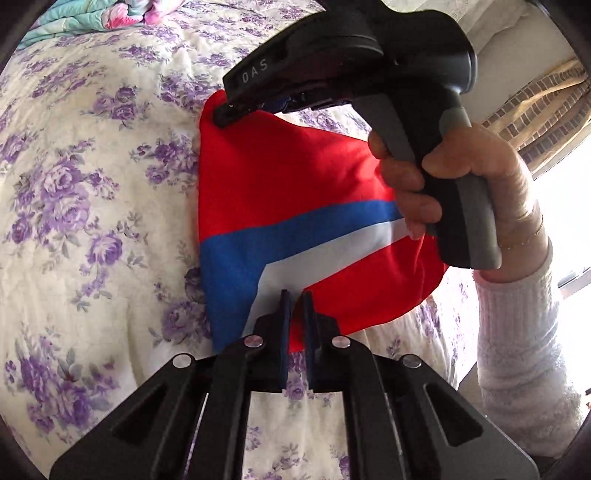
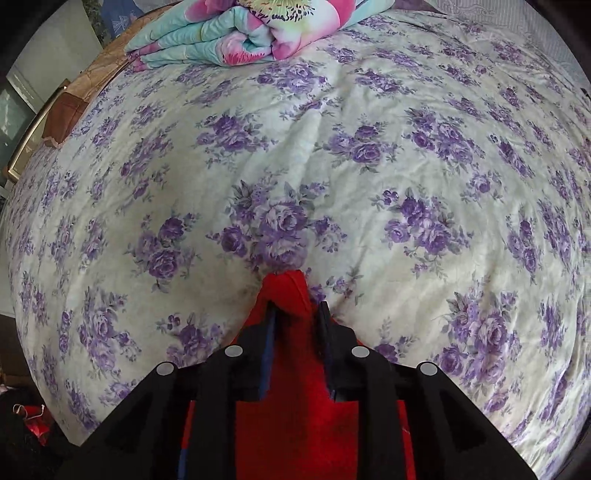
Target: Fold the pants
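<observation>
The pants (image 1: 288, 192) are red with a blue and a white stripe, held up above the flowered bed. My left gripper (image 1: 296, 295) is shut on their near edge, by the white stripe. In the left wrist view my right gripper (image 1: 225, 114), held by a hand, pinches the far corner of the red cloth. In the right wrist view my right gripper (image 2: 297, 308) is shut on a bunch of red cloth (image 2: 286, 291), which hangs down under the fingers. The rest of the pants is hidden behind the gripper body.
The bed carries a cream cover with purple flowers (image 2: 332, 147). A folded teal and pink quilt (image 2: 236, 33) lies at its far end. A wooden bed frame (image 2: 62, 107) shows at the left. A bright window (image 1: 569, 206) is at the right.
</observation>
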Tool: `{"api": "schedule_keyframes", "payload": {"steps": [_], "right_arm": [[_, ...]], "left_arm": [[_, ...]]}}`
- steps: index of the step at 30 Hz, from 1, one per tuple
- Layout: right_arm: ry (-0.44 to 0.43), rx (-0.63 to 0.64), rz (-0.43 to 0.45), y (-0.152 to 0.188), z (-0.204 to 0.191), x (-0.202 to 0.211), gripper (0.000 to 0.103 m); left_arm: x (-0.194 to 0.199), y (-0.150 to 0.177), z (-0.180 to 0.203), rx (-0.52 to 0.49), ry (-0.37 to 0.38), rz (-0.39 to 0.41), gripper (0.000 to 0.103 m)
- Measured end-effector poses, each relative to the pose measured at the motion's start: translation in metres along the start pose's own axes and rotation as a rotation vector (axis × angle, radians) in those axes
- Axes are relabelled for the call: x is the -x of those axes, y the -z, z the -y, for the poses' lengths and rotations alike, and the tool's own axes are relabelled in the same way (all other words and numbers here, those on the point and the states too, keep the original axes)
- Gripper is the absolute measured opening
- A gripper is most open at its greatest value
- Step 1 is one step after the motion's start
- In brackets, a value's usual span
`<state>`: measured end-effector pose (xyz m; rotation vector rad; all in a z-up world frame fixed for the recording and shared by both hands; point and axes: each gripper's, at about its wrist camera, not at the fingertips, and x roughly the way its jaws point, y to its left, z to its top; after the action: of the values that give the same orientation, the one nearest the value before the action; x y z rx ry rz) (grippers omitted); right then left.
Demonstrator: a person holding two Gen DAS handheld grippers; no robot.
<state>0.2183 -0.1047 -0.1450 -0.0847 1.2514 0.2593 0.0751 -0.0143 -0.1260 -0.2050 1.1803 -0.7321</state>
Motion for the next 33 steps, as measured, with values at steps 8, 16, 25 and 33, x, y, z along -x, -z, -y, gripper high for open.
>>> {"api": "schedule_keyframes", "payload": {"steps": [8, 16, 25, 33], "right_arm": [[-0.061, -0.076, 0.407, 0.127, 0.022, 0.15, 0.076], [0.025, -0.374, 0.55, 0.289, 0.08, 0.167, 0.078], [-0.192, -0.624, 0.489, 0.33, 0.134, 0.138, 0.078], [-0.452, -0.695, 0.312, 0.272, 0.134, 0.067, 0.078]], "left_arm": [[0.047, -0.007, -0.019, 0.1, -0.062, 0.116, 0.062], [-0.003, -0.034, -0.047, 0.225, 0.078, -0.01, 0.068], [-0.018, -0.029, -0.006, 0.1, 0.05, -0.013, 0.069], [-0.023, -0.028, -0.027, 0.131, 0.101, -0.045, 0.059]]}}
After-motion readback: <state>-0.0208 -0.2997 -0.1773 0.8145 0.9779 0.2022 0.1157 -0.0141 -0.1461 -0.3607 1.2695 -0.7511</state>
